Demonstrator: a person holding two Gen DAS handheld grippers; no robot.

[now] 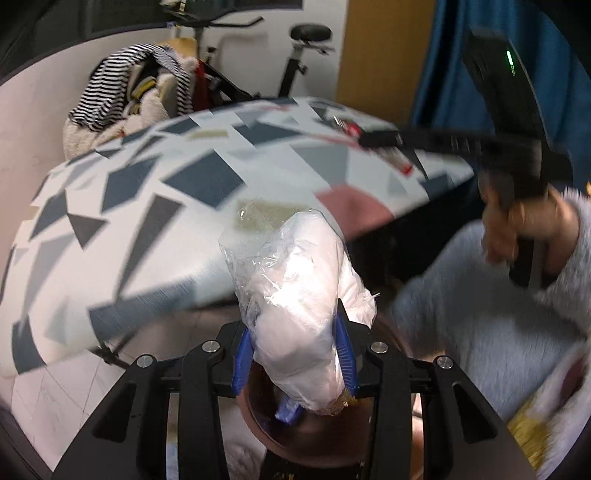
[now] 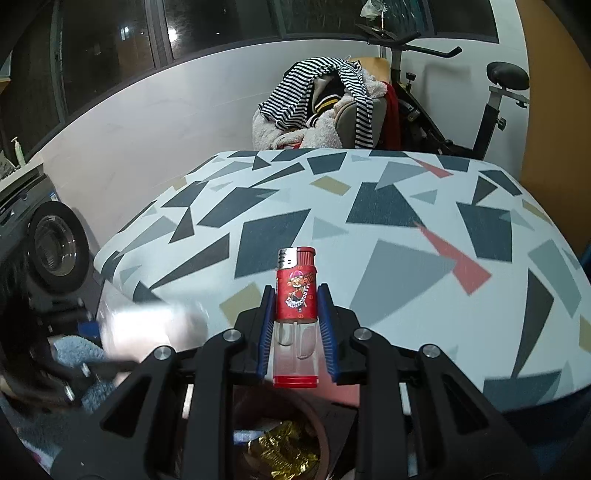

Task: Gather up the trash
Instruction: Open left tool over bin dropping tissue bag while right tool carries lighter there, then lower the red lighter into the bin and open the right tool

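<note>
A patterned table [image 2: 369,229] stands before a white wall [image 2: 155,122], dark windows [image 2: 207,29] and an exercise bike [image 2: 491,107].

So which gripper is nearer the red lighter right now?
Right. The right gripper is shut on the red lighter, holding it upright above the patterned table. The left gripper is off to the side, shut on a plastic-wrapped white bundle.

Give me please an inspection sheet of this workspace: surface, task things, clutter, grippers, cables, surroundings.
Surface: table with geometric-patterned cloth.
Job's things: plastic-wrapped white wad; red lighter; brown bin below, gold wrapper inside.
Clutter: nothing seen on the cloth.
Grippers: left gripper shut on the wad; right gripper shut on the lighter.
Cables: nothing seen.
Surroundings: exercise bike, striped clothes, washing machine.
</note>
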